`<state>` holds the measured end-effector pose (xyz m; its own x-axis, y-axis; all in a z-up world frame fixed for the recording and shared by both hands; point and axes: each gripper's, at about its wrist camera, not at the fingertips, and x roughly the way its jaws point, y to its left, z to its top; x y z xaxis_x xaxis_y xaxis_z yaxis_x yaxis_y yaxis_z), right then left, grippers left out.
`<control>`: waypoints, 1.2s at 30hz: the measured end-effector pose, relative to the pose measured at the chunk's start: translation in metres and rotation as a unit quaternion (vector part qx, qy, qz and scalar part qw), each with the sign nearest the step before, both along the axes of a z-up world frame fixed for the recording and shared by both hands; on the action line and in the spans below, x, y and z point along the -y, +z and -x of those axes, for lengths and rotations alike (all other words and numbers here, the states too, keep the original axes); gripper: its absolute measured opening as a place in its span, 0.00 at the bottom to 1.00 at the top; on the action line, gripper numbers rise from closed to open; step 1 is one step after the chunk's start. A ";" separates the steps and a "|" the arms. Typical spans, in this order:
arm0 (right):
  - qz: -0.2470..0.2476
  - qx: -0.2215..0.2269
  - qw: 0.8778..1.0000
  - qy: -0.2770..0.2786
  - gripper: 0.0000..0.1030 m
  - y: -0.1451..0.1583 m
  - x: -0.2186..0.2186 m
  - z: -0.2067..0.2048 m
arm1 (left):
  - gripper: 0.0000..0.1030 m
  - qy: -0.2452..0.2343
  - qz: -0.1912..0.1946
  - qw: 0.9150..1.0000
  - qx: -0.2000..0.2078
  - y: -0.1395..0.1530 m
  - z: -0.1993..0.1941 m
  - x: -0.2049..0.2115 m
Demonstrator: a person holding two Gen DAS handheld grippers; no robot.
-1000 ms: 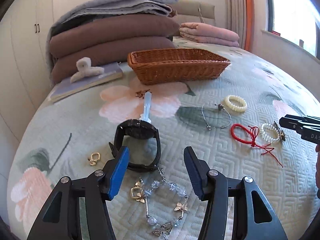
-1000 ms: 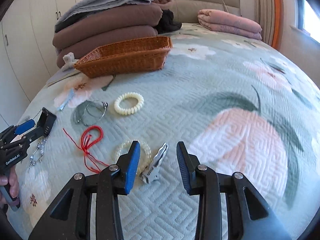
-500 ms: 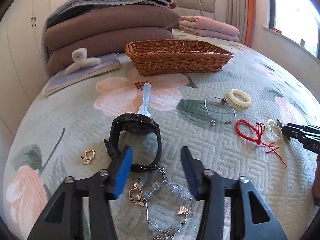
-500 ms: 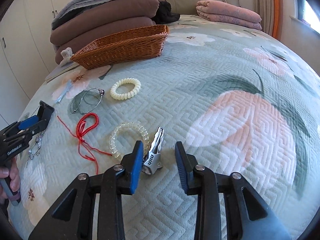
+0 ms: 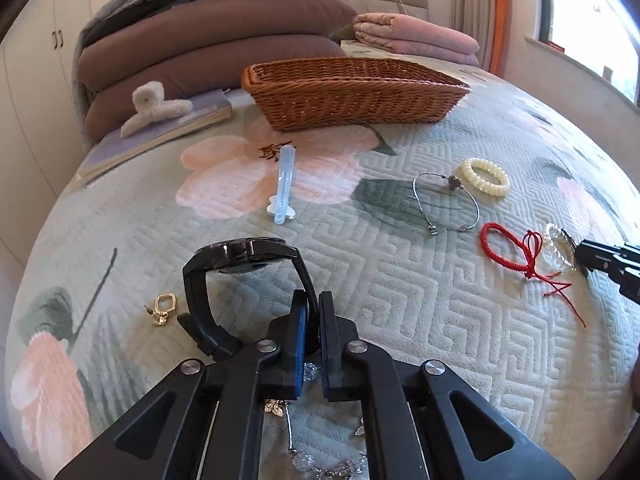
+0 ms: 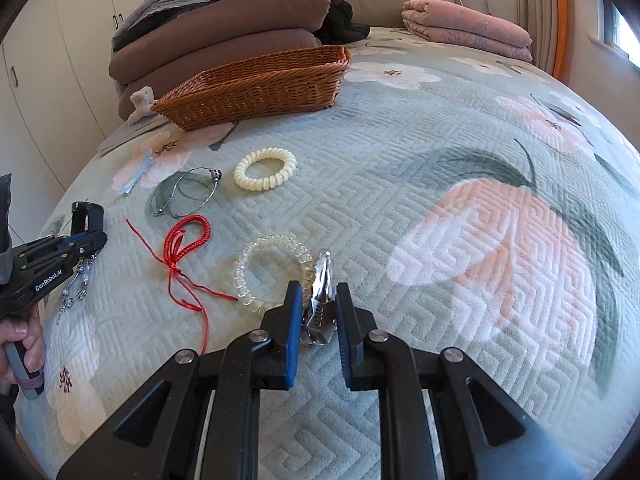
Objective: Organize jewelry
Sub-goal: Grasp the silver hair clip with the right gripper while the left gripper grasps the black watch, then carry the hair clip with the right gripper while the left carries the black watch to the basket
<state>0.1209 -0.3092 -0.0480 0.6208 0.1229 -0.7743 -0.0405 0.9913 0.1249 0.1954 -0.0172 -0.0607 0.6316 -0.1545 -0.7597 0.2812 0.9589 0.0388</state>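
The left gripper [image 5: 313, 320] is clamped on the black watch's [image 5: 244, 276] strap on the quilt [image 5: 400, 320]. The right gripper [image 6: 318, 312] sits parted around the silver hair clip [image 6: 320, 300], its pads not clearly touching, just beside a clear coil bracelet [image 6: 272, 272]. The wicker basket [image 5: 352, 96] sits well beyond.

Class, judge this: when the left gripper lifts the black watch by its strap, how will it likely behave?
The left gripper pinches only the black watch's strap, so the case end probably sags or swings. The band holds its loop unaided, suggesting springy rather than floppy.
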 end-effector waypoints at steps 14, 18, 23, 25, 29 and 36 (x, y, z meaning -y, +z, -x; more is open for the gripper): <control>0.026 0.008 1.000 0.010 0.10 0.003 -0.011 0.001 | 0.04 0.005 0.004 1.000 0.012 0.006 0.007 -0.002; 0.040 0.010 0.999 0.001 0.13 0.001 -0.011 0.001 | 0.04 0.003 0.006 1.000 0.015 0.008 0.009 -0.001; 0.038 -0.002 0.999 -0.002 0.18 -0.006 -0.007 0.000 | 0.04 -0.007 0.008 1.000 0.017 0.010 0.016 0.004; 0.041 -0.002 0.999 -0.002 0.18 -0.006 -0.008 0.000 | 0.04 -0.008 0.010 1.000 0.019 0.011 0.018 0.007; 0.040 -0.001 0.999 -0.005 0.14 -0.007 -0.007 0.000 | 0.04 -0.009 0.014 1.000 0.020 0.013 0.021 0.010; 0.030 0.005 1.000 0.004 0.13 -0.004 -0.007 0.002 | 0.04 -0.014 0.019 0.999 0.023 0.015 0.025 0.015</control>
<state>0.1194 -0.3026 -0.0517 0.6271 0.0812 -0.7747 -0.0486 0.9967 0.0651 0.1701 -0.0321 -0.0460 0.6612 -0.2002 -0.7230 0.3065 0.9517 0.0168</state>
